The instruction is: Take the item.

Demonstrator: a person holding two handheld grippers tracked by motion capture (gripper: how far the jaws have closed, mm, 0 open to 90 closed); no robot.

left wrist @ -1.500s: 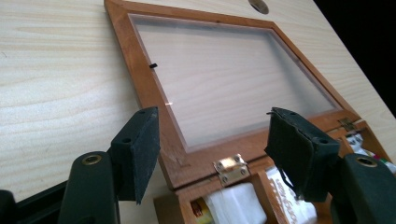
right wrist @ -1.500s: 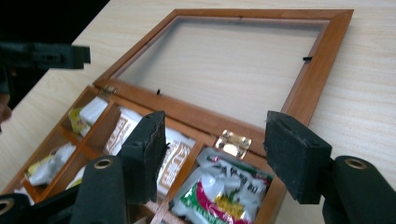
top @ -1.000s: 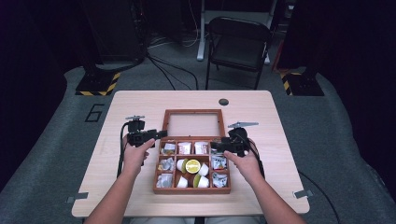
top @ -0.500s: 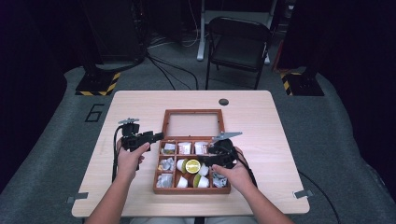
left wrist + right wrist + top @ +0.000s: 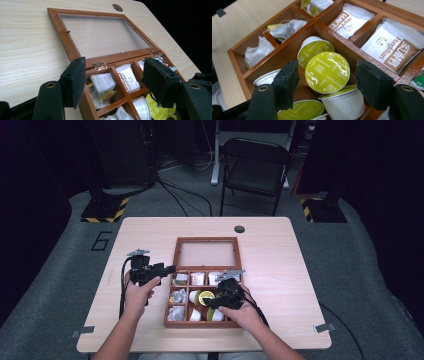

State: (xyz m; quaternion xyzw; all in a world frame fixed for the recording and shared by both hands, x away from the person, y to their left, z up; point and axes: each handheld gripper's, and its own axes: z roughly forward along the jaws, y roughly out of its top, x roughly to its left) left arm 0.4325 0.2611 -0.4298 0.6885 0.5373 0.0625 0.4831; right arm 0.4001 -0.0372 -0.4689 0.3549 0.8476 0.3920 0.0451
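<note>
The wooden box (image 5: 172, 292) holds tea bags, HongMian sachets and cappuccino capsules (image 5: 327, 72) — the right gripper (image 5: 214, 302), lower over them than before, has just been widening its unclenched jaws around one, while the left gripper (image 5: 168, 269) waits released.

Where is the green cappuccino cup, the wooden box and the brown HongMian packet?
green cappuccino cup (image 5: 327, 72), right gripper view, middle of its foil lid.
wooden box (image 5: 171, 310), high view, its left wall.
brown HongMian packet (image 5: 390, 48), right gripper view, middle of its printed front.

High view looks down and forward over the table (image 5: 150, 235); both gripper views sit close, sharing the wooden box (image 5: 75, 50) compartments.
</note>
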